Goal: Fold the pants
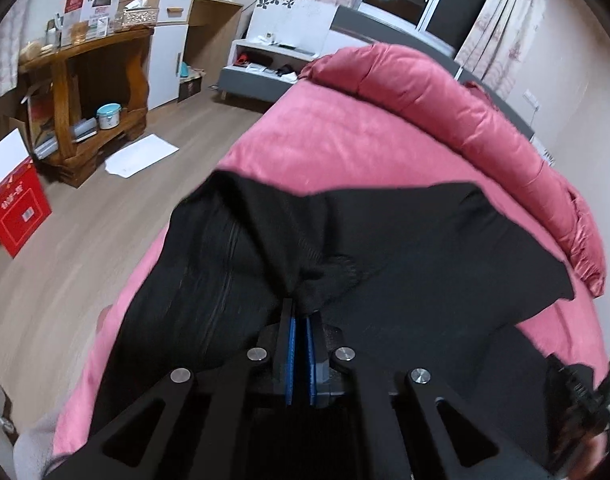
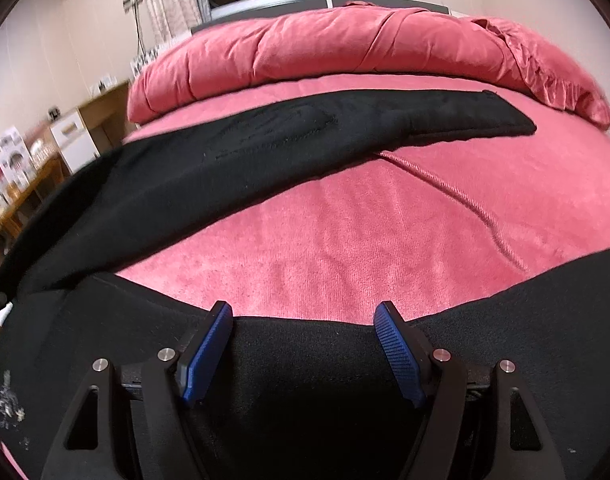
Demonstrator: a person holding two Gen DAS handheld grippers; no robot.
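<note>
1. The black pants [image 1: 405, 248] lie spread on the pink bed sheet [image 2: 345, 240], between the rolled duvet [image 2: 345, 44] at the far side and the near edge of the bed.
2. In the right wrist view, one long black leg [image 2: 265, 140] stretches across the sheet just in front of the duvet, its hem end out to the right. A second band of black cloth [image 2: 305, 352] runs along the near edge, under the tool. Bare sheet shows between the two, so the legs are not yet stacked on each other.
3. The left gripper [image 1: 300, 312] has its blue pads pressed together on a bunched pinch of the pants, and the cloth fans away from that point toward the duvet.
4. The right gripper [image 2: 303, 316] has its jaws spread wide over the near band, holding nothing.
5. My judgement: the fold is at an early stage. One corner is held, and the other side is not yet gripped. Bringing leg onto leg and then folding across the length appear to remain.
6. Beyond the bed, seen from the left wrist, are the wooden floor [image 1: 105, 208], a wooden shelf unit [image 1: 93, 92] and a red box [image 1: 19, 212].
</note>
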